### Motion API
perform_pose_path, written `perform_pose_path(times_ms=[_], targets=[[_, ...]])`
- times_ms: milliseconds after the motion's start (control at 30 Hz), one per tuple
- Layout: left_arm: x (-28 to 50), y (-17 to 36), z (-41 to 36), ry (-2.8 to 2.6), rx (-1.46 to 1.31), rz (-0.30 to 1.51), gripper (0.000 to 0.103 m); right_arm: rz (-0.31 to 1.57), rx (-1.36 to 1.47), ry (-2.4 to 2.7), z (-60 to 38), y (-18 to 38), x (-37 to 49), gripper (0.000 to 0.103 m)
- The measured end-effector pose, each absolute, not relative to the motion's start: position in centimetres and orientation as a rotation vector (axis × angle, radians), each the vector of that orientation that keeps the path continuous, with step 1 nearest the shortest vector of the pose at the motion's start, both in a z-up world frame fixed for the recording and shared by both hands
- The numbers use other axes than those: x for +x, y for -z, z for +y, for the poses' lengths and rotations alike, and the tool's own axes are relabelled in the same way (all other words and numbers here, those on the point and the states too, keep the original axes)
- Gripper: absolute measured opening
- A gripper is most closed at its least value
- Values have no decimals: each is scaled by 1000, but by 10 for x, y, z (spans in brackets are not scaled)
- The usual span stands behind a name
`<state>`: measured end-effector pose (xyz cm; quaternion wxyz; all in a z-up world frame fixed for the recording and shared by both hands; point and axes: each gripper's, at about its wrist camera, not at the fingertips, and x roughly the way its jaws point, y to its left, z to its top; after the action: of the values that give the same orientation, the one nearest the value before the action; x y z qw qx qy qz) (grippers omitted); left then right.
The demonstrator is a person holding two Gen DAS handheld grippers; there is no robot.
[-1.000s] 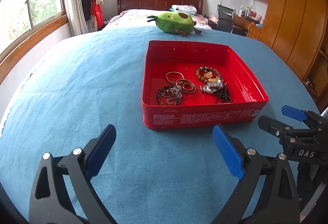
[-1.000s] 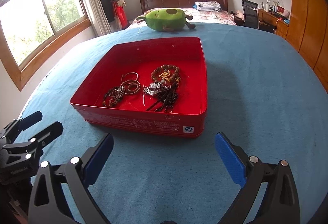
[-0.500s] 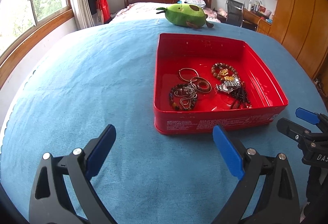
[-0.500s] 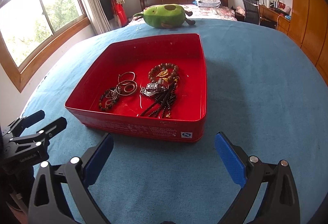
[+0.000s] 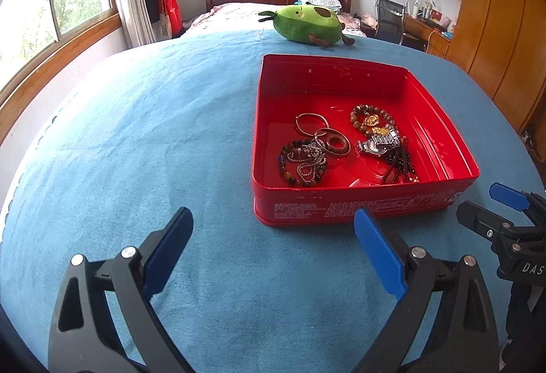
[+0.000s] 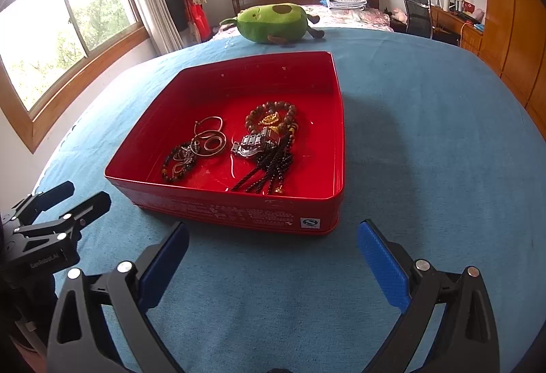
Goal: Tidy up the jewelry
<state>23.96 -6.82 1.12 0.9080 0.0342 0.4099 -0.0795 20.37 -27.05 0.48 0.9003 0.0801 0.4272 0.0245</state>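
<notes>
Left wrist view: my left gripper [image 5: 273,247] hangs over the blue cloth [image 5: 136,134] of the tabletop, jaws spread wide and holding nothing. My right gripper [image 6: 273,257] stands beside it, near the front wall of the red tin [image 6: 239,212], jaws likewise wide and empty.

All the jewelry I can see lies inside the tin, none on the cloth. On one side sit a dark bead bracelet [image 5: 290,161] with a fine silver chain [image 5: 309,160] heaped on it, a thin wire hoop [image 5: 312,124] and a broad metal bangle [image 5: 336,143]. On the other sit a brown bead bracelet [image 5: 372,117] ringing a small gold piece [image 5: 372,120], a steel watch [image 5: 378,143] and a black bead strand [image 5: 399,161] trailing toward the front wall.

Judgement: the pieces are gathered in the tin but overlap and tangle. This fits either a tin freshly filled or a heap yet to be sorted; I cannot settle which.

Any lift from the tin calls for care. The chain is limp and draped over the beads, so one would likely drag the other. The watch touches the black strand and may snag it. A rigid piece lying clear, such as the hoop, is the safest to pinch, by its rim.

Materials: the tin is glossy painted metal with rounded corners, a low wall and small white print on its front. The cloth is soft and matte. A green plush toy [image 5: 307,23] lies at the far edge.
</notes>
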Motion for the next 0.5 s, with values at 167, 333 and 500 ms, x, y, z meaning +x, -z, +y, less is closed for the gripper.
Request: perform_pose_path(times_ms=[167, 333, 500], targets=[[238, -12, -70, 167, 74, 850, 95, 886, 164, -50, -271, -4, 204, 99], [238, -12, -70, 169, 77, 849, 95, 886, 163, -50, -271, -5, 204, 99], [237, -12, -71, 172, 83, 848, 95, 888, 162, -49, -272, -4, 205, 99]])
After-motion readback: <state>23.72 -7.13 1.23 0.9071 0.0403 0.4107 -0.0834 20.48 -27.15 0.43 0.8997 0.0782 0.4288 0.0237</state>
